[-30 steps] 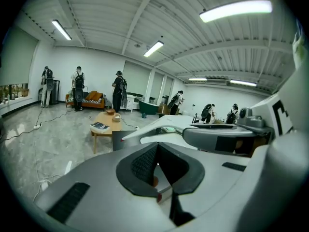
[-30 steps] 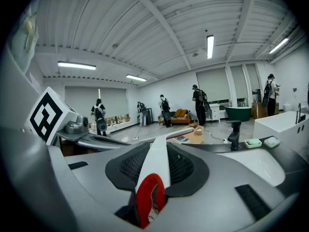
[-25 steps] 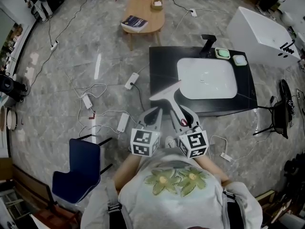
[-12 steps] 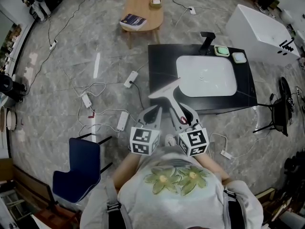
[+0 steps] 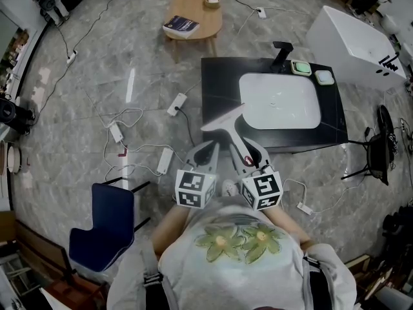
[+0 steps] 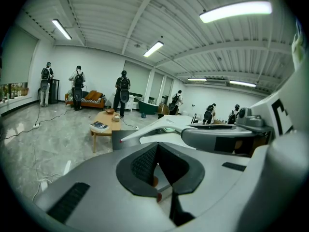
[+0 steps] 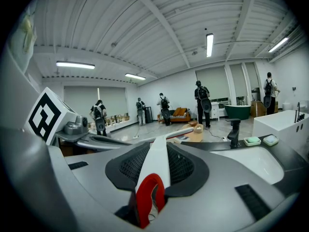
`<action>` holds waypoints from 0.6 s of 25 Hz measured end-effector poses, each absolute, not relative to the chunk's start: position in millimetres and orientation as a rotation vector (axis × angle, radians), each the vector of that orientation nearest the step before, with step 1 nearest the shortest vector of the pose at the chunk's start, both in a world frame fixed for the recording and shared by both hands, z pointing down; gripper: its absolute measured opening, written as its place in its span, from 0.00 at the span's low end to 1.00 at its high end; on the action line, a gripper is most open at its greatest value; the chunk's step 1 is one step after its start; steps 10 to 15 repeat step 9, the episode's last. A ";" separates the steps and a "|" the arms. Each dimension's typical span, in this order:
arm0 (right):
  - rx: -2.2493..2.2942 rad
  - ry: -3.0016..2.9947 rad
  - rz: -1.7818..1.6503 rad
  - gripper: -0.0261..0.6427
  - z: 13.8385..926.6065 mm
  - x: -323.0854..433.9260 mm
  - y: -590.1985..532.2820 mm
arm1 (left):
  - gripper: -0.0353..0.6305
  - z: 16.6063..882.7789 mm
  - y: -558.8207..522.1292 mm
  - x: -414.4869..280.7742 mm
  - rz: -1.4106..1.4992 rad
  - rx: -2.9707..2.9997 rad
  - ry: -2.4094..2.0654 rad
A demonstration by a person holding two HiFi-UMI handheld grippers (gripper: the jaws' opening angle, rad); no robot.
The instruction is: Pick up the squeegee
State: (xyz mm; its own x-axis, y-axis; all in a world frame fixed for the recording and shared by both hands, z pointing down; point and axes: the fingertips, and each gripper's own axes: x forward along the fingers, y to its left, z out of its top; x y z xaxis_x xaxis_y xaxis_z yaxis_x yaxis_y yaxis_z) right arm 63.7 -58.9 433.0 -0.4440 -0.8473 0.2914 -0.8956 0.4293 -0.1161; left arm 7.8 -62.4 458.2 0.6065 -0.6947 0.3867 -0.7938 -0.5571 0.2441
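The squeegee (image 5: 224, 124) is white, with a wide blade and a long handle ending in a red loop (image 7: 147, 197). It hangs in the air over the near left corner of the black counter (image 5: 218, 82). My right gripper (image 5: 241, 150) is shut on its handle (image 7: 159, 164), which runs between the two black pads, blade end pointing away from me. My left gripper (image 5: 209, 150) is beside it on the left, shut with nothing in it (image 6: 155, 147). The blade also shows in the left gripper view (image 6: 145, 132).
A white sink basin (image 5: 281, 102) sits in the counter, with a black faucet (image 5: 281, 51) and green soap dishes (image 5: 301, 69) behind it. A white bathtub (image 5: 352, 41), a round wooden table (image 5: 193, 15), a blue chair (image 5: 103, 228) and floor cables with power strips (image 5: 166, 163) surround me.
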 end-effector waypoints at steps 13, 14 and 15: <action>1.532 -2.487 0.384 0.21 434.8 61.1 -58.1 | 0.07 459.1 -62.9 4.0 0.343 2.435 -1.194; 1.532 -2.487 0.384 0.21 434.8 61.1 -58.1 | 0.07 459.1 -62.9 4.0 0.343 2.435 -1.194; 1.532 -2.487 0.384 0.21 434.8 61.1 -58.1 | 0.07 459.1 -62.9 4.0 0.343 2.435 -1.194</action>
